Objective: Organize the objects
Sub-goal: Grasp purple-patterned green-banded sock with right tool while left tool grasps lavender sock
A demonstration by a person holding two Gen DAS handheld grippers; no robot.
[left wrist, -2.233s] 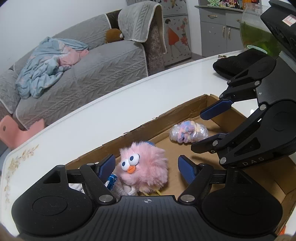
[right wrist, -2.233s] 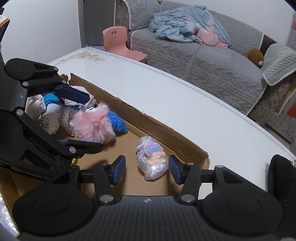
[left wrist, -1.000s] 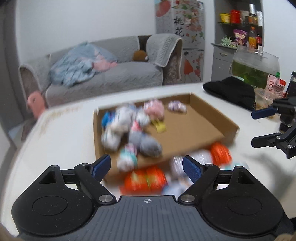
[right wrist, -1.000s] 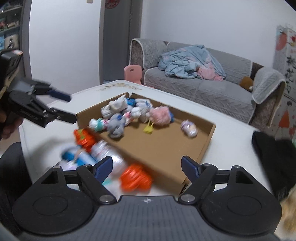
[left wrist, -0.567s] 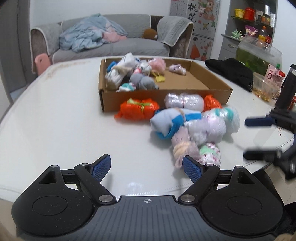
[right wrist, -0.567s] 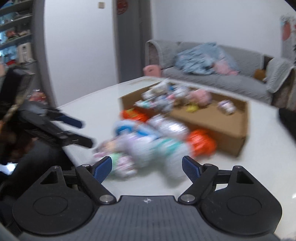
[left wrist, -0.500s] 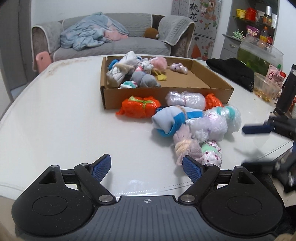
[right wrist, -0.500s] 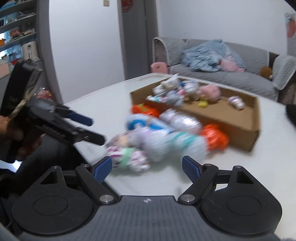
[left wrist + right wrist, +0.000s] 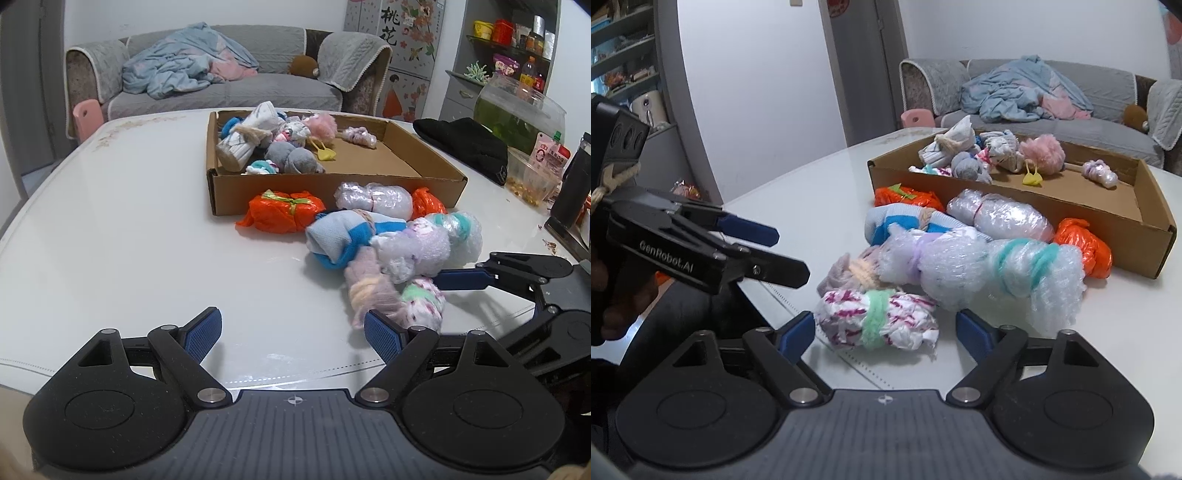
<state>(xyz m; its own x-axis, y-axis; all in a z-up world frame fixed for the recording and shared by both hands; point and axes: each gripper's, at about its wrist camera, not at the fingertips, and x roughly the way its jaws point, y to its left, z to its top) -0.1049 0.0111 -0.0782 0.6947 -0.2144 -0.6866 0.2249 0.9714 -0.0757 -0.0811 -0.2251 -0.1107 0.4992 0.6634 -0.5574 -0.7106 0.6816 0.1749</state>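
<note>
A shallow cardboard box [image 9: 332, 192] [image 9: 1027, 206] on the white table holds several bundles, a pink fluffy toy [image 9: 1043, 153] and a small wrapped bundle [image 9: 1100, 173]. In front of it lies a pile of wrapped bundles: orange ones [image 9: 282, 211], a blue and white one [image 9: 343, 236], bubble-wrapped ones [image 9: 1030, 275]. My right gripper [image 9: 885, 336] is open around a white and magenta bundle with a green band [image 9: 879, 321], which lies on the table. My left gripper [image 9: 291, 334] is open and empty over bare table near the front edge.
A black cloth [image 9: 465, 146], a fish bowl [image 9: 517, 110], a plastic tub of snacks [image 9: 528, 175] and a dark upright object [image 9: 570, 199] stand at the table's right side. A grey sofa [image 9: 229, 88] with blankets is behind the table.
Both grippers pulled back from inside the box to the table's near edge. The right gripper then moved in around the white and magenta bundle. Both stay open.
</note>
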